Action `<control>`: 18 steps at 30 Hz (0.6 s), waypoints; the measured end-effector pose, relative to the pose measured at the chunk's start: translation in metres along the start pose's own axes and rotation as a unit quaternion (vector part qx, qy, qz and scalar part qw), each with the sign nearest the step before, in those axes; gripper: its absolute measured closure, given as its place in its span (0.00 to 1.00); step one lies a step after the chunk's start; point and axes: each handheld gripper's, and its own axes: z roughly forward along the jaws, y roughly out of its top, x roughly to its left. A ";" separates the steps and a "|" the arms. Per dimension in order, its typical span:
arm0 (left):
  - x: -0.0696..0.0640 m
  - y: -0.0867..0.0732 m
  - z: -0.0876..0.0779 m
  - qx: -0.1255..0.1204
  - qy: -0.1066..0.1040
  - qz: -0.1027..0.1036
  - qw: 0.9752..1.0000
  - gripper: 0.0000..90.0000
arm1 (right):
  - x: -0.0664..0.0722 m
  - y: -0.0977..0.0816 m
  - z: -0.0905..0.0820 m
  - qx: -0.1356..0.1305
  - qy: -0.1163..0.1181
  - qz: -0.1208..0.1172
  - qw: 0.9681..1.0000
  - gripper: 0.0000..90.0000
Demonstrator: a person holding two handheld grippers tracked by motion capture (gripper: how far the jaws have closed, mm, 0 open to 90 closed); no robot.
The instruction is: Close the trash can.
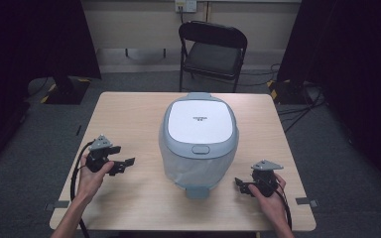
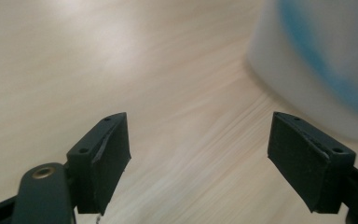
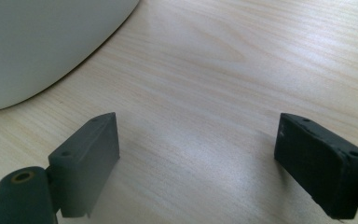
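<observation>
Container: I see the big lidded container (image 1: 199,141) standing upright at the middle of the tabletop (image 1: 129,106), between my two tools, touched by neither.
Front latch: a grey tab (image 1: 197,191) juts from its base on the near side, toward me.
Left tool: my left tool (image 1: 125,163) hangs low over the wood to the container's left, near it but apart; a hand (image 1: 90,177) grips it from below.
Left tool state: spread wide, nothing between the jaws; in the left gripper view (image 2: 199,156) I look at bare wood grain through the gap.
Left gripper view, ahead: the container's pale wall with a blurred blue band (image 2: 321,65) sits at upper right, beyond the right jaw.
Right tool: my right tool (image 1: 242,185) sits near the container's right front corner, clear of it.
Right tool state: also spread, holding nothing; the right gripper view (image 3: 196,156) shows bare tabletop between the jaws.
Right gripper view, ahead: the container's rounded white side (image 3: 42,44) curves across the upper left.
Lid: white panel in a grey-blue rim (image 1: 199,119), lying flat and closed, with an oval button (image 1: 200,149) at its near edge.
Beyond the tabletop: a black folding chair (image 1: 212,52) stands on the grey floor.
</observation>
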 end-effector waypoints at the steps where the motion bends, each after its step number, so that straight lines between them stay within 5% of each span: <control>1: 0.001 -0.009 0.005 0.013 0.000 -0.008 1.000 0.23 | 0.000 0.000 0.000 0.000 0.000 0.000 1.000 0.14; 4: 0.001 -0.022 0.011 0.050 -0.005 -0.007 0.999 0.25 | 0.000 0.000 0.000 0.000 0.000 0.000 1.000 0.14; 8: -0.001 -0.034 0.010 0.060 0.010 -0.003 0.998 0.25 | 0.000 0.000 0.000 0.000 0.000 0.000 1.000 0.14; 12: -0.002 -0.044 0.011 0.047 0.024 -0.012 0.999 0.25 | 0.000 0.000 0.000 0.000 0.000 0.000 1.000 0.14; 15: -0.009 -0.048 0.014 0.039 0.052 0.016 0.998 0.24 | 0.000 0.000 0.000 0.000 0.000 0.000 1.000 0.14; 18: -0.010 -0.049 0.015 0.034 0.053 0.006 0.998 0.20 | 0.000 0.000 0.000 0.000 0.000 0.000 1.000 0.14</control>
